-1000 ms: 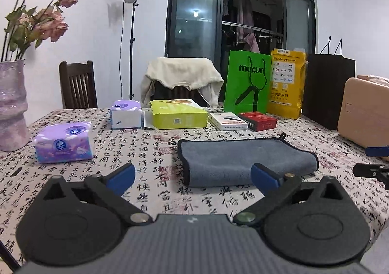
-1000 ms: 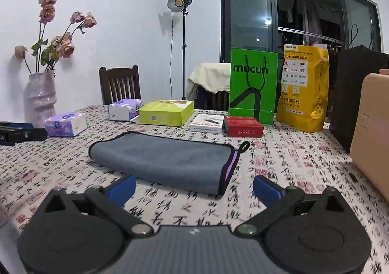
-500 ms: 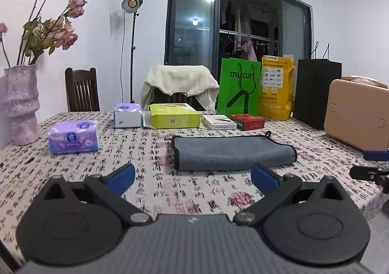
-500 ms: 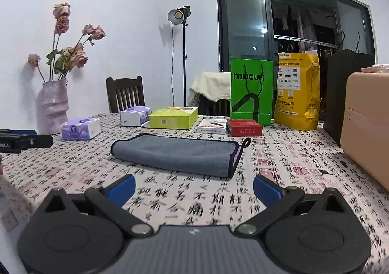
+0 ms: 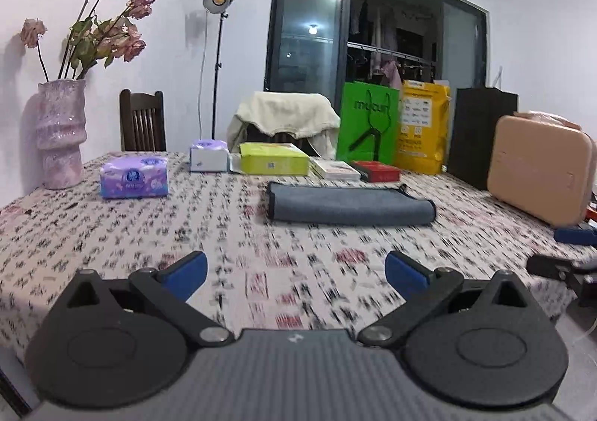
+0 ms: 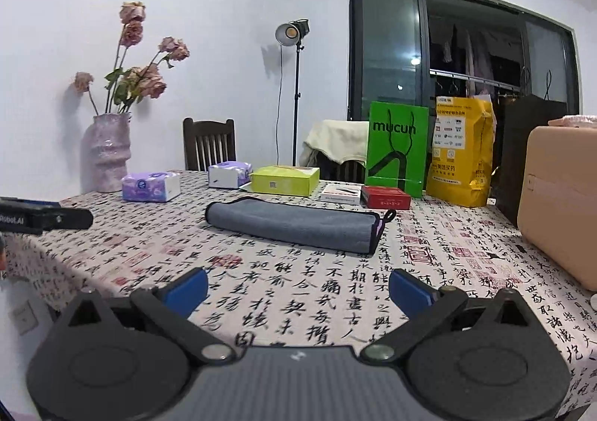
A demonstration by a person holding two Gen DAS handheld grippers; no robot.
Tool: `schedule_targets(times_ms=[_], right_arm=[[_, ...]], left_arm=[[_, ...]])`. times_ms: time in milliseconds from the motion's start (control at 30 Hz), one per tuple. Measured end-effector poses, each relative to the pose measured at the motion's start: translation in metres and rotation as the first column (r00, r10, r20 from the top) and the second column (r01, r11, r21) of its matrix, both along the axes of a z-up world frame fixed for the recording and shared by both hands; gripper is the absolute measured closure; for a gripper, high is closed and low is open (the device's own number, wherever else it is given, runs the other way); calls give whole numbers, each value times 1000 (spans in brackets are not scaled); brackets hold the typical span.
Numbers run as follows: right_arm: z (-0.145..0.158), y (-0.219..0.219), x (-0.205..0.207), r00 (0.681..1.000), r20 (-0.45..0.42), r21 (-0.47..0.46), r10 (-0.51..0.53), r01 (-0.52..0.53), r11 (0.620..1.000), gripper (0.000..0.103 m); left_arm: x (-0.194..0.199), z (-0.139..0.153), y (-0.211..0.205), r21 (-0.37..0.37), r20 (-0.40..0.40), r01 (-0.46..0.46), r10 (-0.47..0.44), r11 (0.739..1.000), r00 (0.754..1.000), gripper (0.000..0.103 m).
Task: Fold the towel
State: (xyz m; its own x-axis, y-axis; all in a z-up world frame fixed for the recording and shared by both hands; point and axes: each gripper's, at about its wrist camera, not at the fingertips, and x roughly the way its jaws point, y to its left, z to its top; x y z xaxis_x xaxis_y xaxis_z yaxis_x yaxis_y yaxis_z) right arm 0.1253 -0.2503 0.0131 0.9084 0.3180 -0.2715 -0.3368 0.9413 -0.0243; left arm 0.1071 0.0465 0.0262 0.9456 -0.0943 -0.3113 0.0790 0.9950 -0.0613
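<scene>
The left gripper hung with its jaws spread wide and empty above the near edge of the desk, and the right gripper did the same, its blue pads apart with nothing between them. Each tool showed at the side of the other's view: the right one as a dark shape at the desk's right edge, the left gripper as a black bar over the left edge.

Beyond both, well apart from the jaws, the grey towel lay folded flat near the middle of the desk, its black-trimmed open edges (a purple lining just showing) and a small hanging loop turned toward the right side. Bare printed tablecloth lay between jaws and towel, with no object on it.

Along the far edge stood a yellow-green box, a white box and a red box just behind the towel, then a green bag, a yellow bag and a black bag. A tan case sat toward the right edge. Toward the left were two tissue packs and a vase of dried roses at the far left corner.

Against the frames a second before, both grippers had drawn back and risen, so the towel looked smaller and farther; the towel itself had not shifted.
</scene>
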Motion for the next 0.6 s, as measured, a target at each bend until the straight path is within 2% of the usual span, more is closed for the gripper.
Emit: schedule_targets(times_ms=[300, 433, 600], right_arm=[[-10, 9, -46, 1000, -3, 65, 26, -26, 998, 0], [-17, 14, -59, 999, 15, 49, 52, -53, 997, 0], [-22, 7, -73, 998, 21, 107, 57, -59, 992, 0]], left_arm=[[-32, -16, -16, 43, -36, 55, -53, 998, 998, 0], [-33, -19, -20, 35, -44, 51, -50, 998, 998, 0], [-45, -21, -21, 27, -23, 55, -54, 998, 998, 0]])
